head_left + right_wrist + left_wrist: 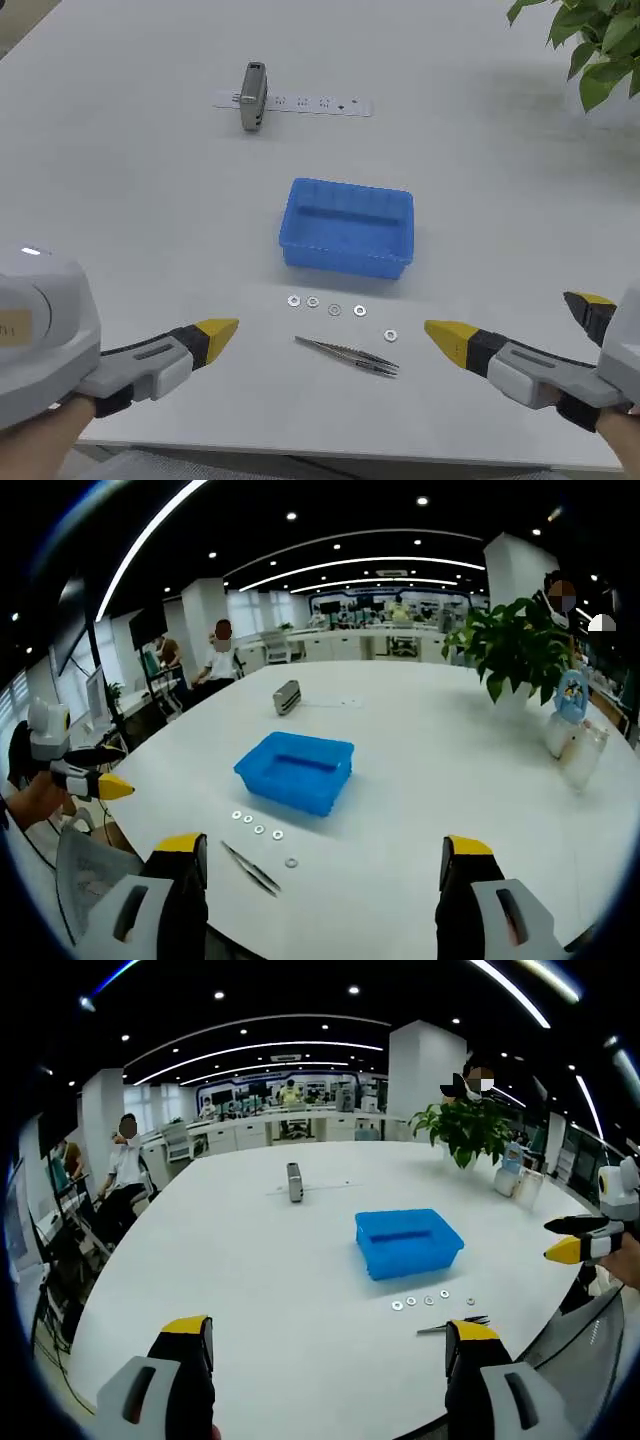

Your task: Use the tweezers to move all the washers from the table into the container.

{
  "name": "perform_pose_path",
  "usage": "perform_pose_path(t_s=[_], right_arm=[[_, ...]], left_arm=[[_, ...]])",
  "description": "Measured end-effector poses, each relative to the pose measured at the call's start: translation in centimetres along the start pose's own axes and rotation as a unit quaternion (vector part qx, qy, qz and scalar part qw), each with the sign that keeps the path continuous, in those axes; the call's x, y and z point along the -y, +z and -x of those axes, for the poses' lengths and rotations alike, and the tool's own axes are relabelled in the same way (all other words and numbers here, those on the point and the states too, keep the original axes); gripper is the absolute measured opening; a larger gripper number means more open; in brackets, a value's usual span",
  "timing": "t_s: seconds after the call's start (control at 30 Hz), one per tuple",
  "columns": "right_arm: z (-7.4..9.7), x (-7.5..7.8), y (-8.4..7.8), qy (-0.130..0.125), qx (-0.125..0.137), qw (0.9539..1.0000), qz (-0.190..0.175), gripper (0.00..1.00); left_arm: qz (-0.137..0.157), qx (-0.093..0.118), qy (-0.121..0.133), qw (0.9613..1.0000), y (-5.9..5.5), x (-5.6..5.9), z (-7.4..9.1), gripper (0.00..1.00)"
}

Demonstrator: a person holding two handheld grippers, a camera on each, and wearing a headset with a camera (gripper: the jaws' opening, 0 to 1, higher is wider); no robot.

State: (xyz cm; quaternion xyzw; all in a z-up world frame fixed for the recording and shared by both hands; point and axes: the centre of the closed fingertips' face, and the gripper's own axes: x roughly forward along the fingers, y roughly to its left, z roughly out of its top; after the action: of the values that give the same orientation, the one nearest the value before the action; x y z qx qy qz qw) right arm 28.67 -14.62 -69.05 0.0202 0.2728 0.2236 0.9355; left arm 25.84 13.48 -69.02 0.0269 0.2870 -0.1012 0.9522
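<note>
Several small metal washers [334, 310] lie in a loose row on the white table, just in front of the blue container [346, 228]. Steel tweezers [347, 355] rest flat on the table near the washers, with nothing touching them. My left gripper [328, 1330] stands open and holds nothing; one of its yellow fingertips [218, 332] sits left of the tweezers. My right gripper [515, 320] is open and free too, to the right of the tweezers. In the right gripper view the washers [258, 829] and tweezers [251, 869] lie ahead, left of its own jaws.
A white power strip with a grey adapter [253, 95] lies at the far side of the table. A leafy plant [590, 50] stands at the back right. The table's front edge [330, 460] runs just below the grippers. People sit in the office beyond.
</note>
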Motion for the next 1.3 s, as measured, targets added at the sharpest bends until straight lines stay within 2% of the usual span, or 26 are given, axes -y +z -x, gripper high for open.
perform_pose_path(t_s=[0.3,0.57,0.9,1.1,1.23,1.3], right_arm=[[-0.2,-0.5,-0.2,0.007,-0.007,0.9999,0.005,0.99],[-0.3,-0.5,-0.4,0.010,-0.011,0.9999,0.003,0.99],[-0.7,-0.6,-0.5,0.014,-0.014,0.9998,0.002,0.99],[-0.8,-1.0,-0.2,0.022,-0.022,0.9994,0.014,0.99],[-1.0,-1.2,-0.2,0.025,-0.027,0.9990,0.024,0.98],[-1.2,-1.1,-0.3,0.025,-0.028,0.9990,0.025,0.98]], left_arm=[[0.014,0.002,0.003,0.9999,0.0,-0.4,0.1,0.99],[0.007,-0.004,0.003,1.0000,-0.2,-0.4,-0.2,0.99],[-0.002,-0.011,-0.004,0.9999,-0.3,0.1,-0.6,0.99],[-0.005,-0.008,-0.005,0.9999,0.0,0.4,-0.8,0.99],[-0.003,-0.005,-0.016,0.9999,0.1,1.1,-1.2,0.98],[-0.012,-0.008,-0.022,0.9997,-0.1,1.4,-1.3,0.96]])
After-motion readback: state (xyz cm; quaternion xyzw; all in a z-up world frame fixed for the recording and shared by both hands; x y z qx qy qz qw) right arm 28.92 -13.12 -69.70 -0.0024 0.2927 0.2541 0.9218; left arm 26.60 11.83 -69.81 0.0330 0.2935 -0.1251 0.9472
